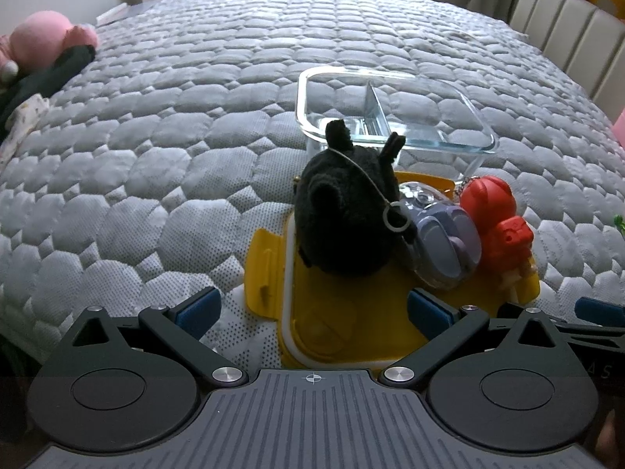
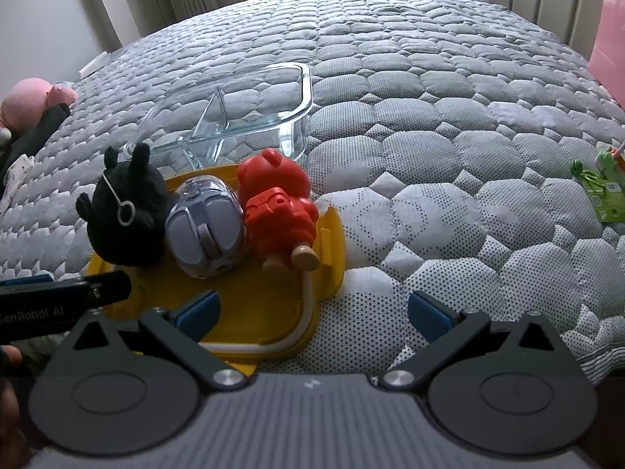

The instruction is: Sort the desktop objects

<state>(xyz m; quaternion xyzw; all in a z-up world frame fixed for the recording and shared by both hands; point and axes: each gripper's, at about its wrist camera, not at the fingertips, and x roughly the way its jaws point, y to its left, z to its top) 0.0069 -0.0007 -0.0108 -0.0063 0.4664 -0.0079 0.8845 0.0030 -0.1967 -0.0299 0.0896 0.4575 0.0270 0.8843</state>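
The left tongs (image 1: 312, 308) stood wide open with nothing between their blue pads (image 1: 199, 306), held low over the near edge of a yellow lid (image 1: 351, 312) that lay flat on the bed (image 1: 175, 136); the right tongs (image 2: 312, 308) were likewise spread wide and empty, their left pad over the lid's near right corner and their right pad over bare quilt. In the right wrist view the dark body of the left tool reached in from the left edge, just beside the lid. Three small toys sat in a row on the yellow lid, each touching the next: a black plush toy (image 1: 343, 211) with two upright ears and a thin cord ending in a small ring on the left, a rounded purple-and-clear capsule toy (image 1: 445, 238) in the middle, and a red bear figure (image 1: 496, 219) with tan feet on the right. Just beyond the lid stood a clear glass container (image 1: 390, 109), its inside split by a glass divider into two compartments, both of which looked bare. Well off to the left, at the bed's edge, lay a pink plush (image 1: 43, 39) against some dark fabric (image 1: 47, 74). Far to the right in the right wrist view a green packet (image 2: 601, 187) rested on the quilt, well apart from the lid, and a pink sheet (image 2: 609, 31) stood at the upper right edge
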